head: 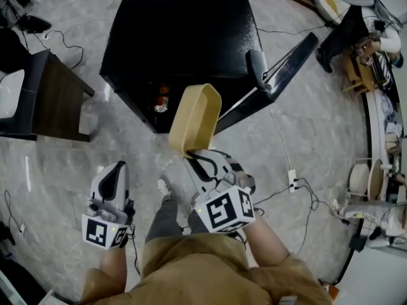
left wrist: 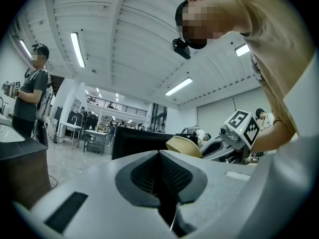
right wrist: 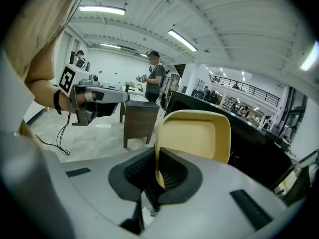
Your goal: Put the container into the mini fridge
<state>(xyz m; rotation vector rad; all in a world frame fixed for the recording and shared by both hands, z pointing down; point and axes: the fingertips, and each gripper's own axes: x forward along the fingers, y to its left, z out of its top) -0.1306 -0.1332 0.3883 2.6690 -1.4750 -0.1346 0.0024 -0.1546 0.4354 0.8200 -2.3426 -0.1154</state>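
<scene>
Over the floor (head: pixel 57 164) by the mini fridge's (head: pixel 178 37) open front, the container (head: pixel 194 116) stands on edge in the air, with the right gripper (head: pixel 191 154) clamped on its rim. Left gripper (head: pixel 113 170) has its jaws together, nothing between them, low at the person's side. The door (head: pixel 280 75) is swung out right. Step looks like carry-to-fridge, container not yet inside. Next move probably needs lowering and levelling it into the opening.

The person wears a tan short-sleeved shirt (head: pixel 203 272), dark grey trousers (head: pixel 166 218), a grey shoe (head: pixel 165 187) and a black wristband (right wrist: pixel 56 102). The left gripper (head: pixel 116 166) and right gripper (head: pixel 191 157) have pale grey shells, black inserts and white cubes bearing black square markers.
</scene>
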